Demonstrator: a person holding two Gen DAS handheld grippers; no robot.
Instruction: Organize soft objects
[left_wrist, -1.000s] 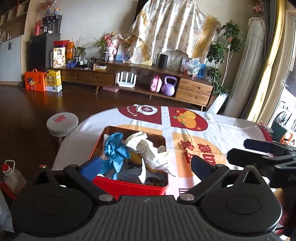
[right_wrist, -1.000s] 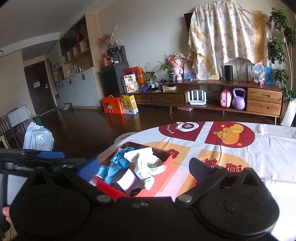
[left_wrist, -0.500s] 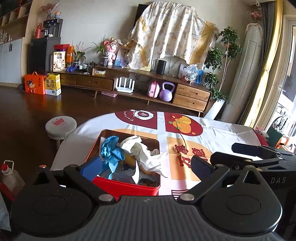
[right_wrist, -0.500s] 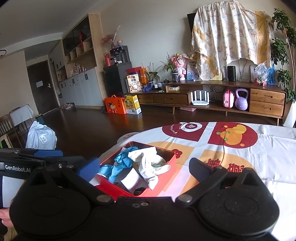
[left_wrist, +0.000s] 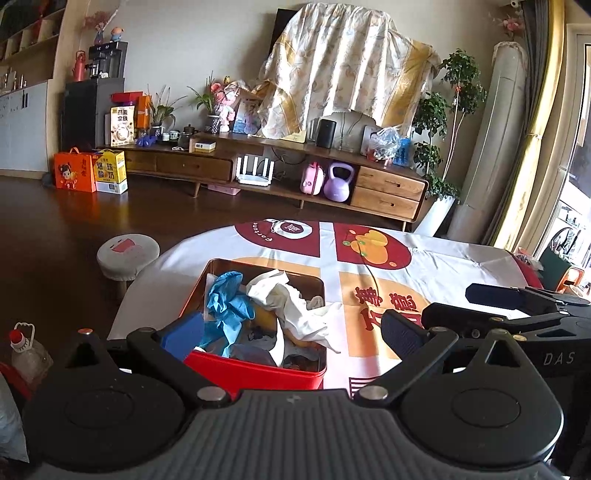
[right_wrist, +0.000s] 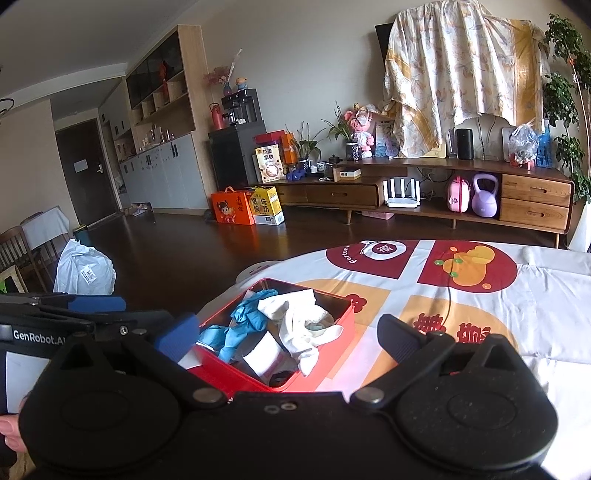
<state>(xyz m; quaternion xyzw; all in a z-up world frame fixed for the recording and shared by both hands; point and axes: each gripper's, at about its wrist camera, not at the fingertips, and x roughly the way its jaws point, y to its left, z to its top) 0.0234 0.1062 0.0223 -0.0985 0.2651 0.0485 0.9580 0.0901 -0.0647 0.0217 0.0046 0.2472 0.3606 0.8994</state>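
A red tin box (left_wrist: 255, 373) sits on the near left part of the cloth-covered table. It holds a blue glove (left_wrist: 227, 302), a crumpled white cloth (left_wrist: 295, 306) that hangs over its right rim, and darker soft items underneath. My left gripper (left_wrist: 291, 332) is open just short of the tin, with nothing between its fingers. My right gripper (left_wrist: 454, 304) hovers to the right of the tin. In the right wrist view, the right gripper (right_wrist: 288, 338) is open and empty before the tin (right_wrist: 225, 371), glove (right_wrist: 240, 325) and cloth (right_wrist: 299, 325). The left gripper (right_wrist: 122, 311) is at the left.
The round table (left_wrist: 443, 266) wears a white cloth with red and orange prints. A small stool (left_wrist: 127, 254) stands off its left edge and a plastic bottle (left_wrist: 26, 350) is on the floor. A white bag (right_wrist: 85, 269) lies on the floor; a low wooden cabinet (right_wrist: 406, 192) lines the far wall.
Both views have shifted slightly, and the right gripper reaches further into the left wrist view. The tin and its contents have not moved. Both grippers stay open.
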